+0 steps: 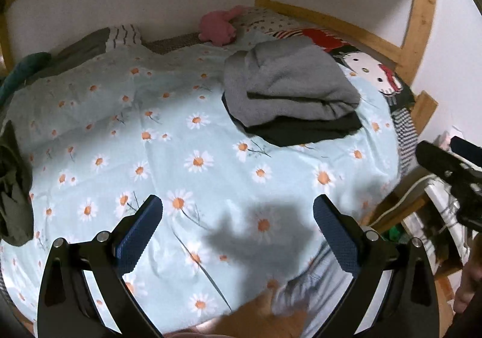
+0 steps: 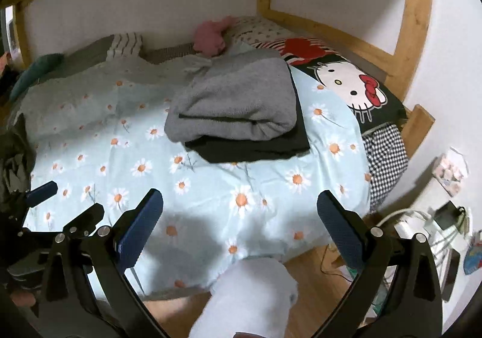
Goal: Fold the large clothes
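A folded grey sweater [image 1: 289, 88] lies on top of a folded dark garment [image 1: 304, 131] on the daisy-print bed cover [image 1: 168, 133]; both show in the right wrist view too, the sweater [image 2: 238, 106] over the dark garment [image 2: 256, 148]. A crumpled olive-green garment [image 1: 13, 187] lies at the bed's left edge, also in the right wrist view [image 2: 15, 151]. My left gripper [image 1: 238, 217] is open and empty above the bed's near edge. My right gripper [image 2: 241, 211] is open and empty, held to the right of the left one.
A Hello Kitty cushion [image 2: 352, 88] and a pink plush toy [image 2: 208, 37] lie at the head of the bed. Wooden bed frame posts [image 2: 415, 22] stand behind. Cables and a power strip [image 2: 421, 220] lie at the right. My knee [image 2: 250, 299] is below the bed edge.
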Action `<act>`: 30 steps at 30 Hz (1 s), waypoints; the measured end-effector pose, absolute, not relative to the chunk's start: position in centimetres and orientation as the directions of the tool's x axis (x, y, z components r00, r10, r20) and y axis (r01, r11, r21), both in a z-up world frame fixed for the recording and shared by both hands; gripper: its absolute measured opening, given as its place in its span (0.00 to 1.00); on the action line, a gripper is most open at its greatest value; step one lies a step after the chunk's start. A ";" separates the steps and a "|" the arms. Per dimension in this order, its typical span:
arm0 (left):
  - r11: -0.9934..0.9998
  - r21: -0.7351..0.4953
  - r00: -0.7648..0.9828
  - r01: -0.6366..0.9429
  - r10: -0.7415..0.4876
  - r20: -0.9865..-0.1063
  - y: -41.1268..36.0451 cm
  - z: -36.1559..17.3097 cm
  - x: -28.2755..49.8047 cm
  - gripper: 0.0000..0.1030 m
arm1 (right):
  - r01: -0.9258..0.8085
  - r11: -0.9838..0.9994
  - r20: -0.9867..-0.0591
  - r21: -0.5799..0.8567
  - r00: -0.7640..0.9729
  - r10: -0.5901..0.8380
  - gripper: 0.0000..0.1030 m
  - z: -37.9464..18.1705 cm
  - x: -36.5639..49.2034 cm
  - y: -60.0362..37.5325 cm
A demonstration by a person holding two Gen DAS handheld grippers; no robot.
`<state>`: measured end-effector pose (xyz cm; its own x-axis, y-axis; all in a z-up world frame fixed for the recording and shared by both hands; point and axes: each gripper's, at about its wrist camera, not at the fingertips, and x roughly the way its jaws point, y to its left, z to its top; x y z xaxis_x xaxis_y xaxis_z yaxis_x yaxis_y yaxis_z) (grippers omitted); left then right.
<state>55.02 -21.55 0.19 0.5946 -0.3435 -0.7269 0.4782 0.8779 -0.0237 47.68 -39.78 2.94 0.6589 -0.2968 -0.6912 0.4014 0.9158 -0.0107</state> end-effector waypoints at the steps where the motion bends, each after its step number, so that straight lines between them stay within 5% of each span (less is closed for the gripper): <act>1: 0.876 -0.027 0.593 0.482 -0.349 -0.725 -21.3 0.2 54.6 0.96 | 0.396 0.918 -0.692 -0.013 0.660 -0.294 0.98 3.0 47.5 -39.5; 30: 0.845 0.010 0.613 0.535 -0.380 -0.692 -20.4 0.9 50.2 0.96 | 0.357 0.933 -0.668 -0.054 0.682 -0.300 0.97 3.2 42.2 -35.3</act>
<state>50.21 -20.36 0.86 0.6133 -0.3801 -0.6924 0.5348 0.8449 0.0099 42.23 -35.28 3.25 0.6817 -0.2995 -0.6675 0.3568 0.9326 -0.0540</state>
